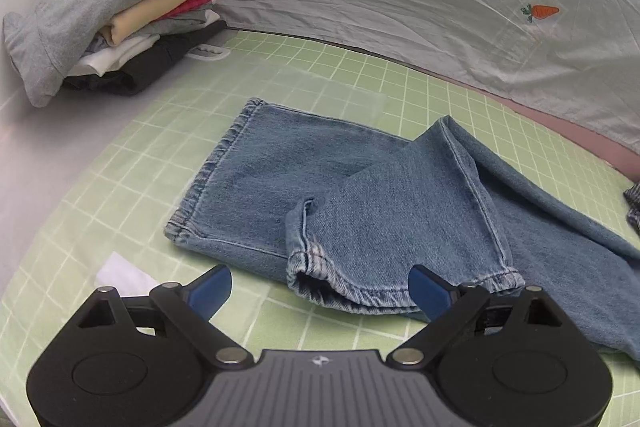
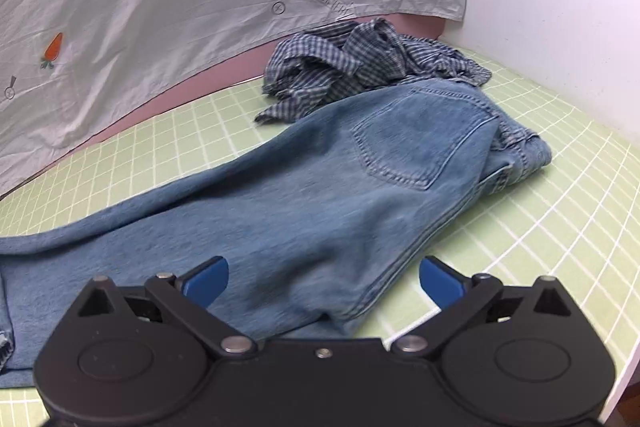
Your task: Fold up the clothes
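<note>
Your left gripper (image 1: pixel 320 287) has its blue fingers (image 1: pixel 212 289) spread wide with nothing between them, poised just short of the nearer leg hem of the jeans (image 1: pixel 400 227). Your right gripper (image 2: pixel 324 281) is equally wide open and empty, hanging over the thigh of the jeans (image 2: pixel 320 195), below the back pocket.

Taking the jeans as your landmark: they lie on the green grid mat (image 1: pixel 120 187), lengthwise across it, hems toward your left hand and waistband toward your right, back pocket facing up. The long axis therefore runs left to right between your two grippers. The legs are not aligned; the nearer one crosses over the farther one, and the waistband end is bunched.

Beyond the waistband sits a crumpled checked shirt (image 2: pixel 360 67), touching the denim. Well past the hems, off the mat's far-left corner, stands a stack of folded clothes (image 1: pixel 120 27). A pale sheet with carrot prints (image 1: pixel 400 7) hangs behind everything.

My reading is that the jeans are the garment in hand and are not yet a tidy fold, with one leg laid loosely over the other. The next move probably calls for pinching the hem on your left and the waistband or seam on your right, then squaring the legs along that long axis before folding end to end
</note>
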Available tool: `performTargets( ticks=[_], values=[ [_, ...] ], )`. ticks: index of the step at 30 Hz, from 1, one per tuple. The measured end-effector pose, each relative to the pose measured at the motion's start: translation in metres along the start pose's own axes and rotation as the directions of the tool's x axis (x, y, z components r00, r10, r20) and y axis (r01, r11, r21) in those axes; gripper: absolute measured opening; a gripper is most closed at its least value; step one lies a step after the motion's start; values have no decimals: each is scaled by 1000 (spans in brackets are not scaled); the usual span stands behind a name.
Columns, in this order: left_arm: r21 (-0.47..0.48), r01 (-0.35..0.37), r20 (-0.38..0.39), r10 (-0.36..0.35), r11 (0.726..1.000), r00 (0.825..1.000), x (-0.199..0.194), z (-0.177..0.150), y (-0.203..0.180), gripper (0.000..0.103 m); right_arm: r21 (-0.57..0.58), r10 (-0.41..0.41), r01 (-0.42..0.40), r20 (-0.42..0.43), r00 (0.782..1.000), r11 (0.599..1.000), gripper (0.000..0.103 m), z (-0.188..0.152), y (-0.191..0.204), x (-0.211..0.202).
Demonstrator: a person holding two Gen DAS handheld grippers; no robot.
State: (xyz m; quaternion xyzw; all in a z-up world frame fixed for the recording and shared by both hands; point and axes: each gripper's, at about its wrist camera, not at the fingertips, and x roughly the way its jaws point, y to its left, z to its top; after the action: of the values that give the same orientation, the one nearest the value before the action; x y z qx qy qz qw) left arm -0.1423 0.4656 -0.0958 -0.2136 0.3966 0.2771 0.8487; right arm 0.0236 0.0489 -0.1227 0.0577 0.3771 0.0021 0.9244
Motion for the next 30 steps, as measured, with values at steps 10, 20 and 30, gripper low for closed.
performTargets(
  ticks=[10,20,30],
  values=[
    [-320,103,-163,-162,942,973,64,20,45,13,-38,-21,19,-61,998,999,103,-17,54,8],
    [-508,67,-15,-86,859,996,47,51,114,16,-53,-63,58,-115,991,997,103,-22,67,22],
    [-25,-79,69,81,997,994,21,49,31,86,-51,-52,46,-116,992,998,103,-24,67,26]
  ],
)
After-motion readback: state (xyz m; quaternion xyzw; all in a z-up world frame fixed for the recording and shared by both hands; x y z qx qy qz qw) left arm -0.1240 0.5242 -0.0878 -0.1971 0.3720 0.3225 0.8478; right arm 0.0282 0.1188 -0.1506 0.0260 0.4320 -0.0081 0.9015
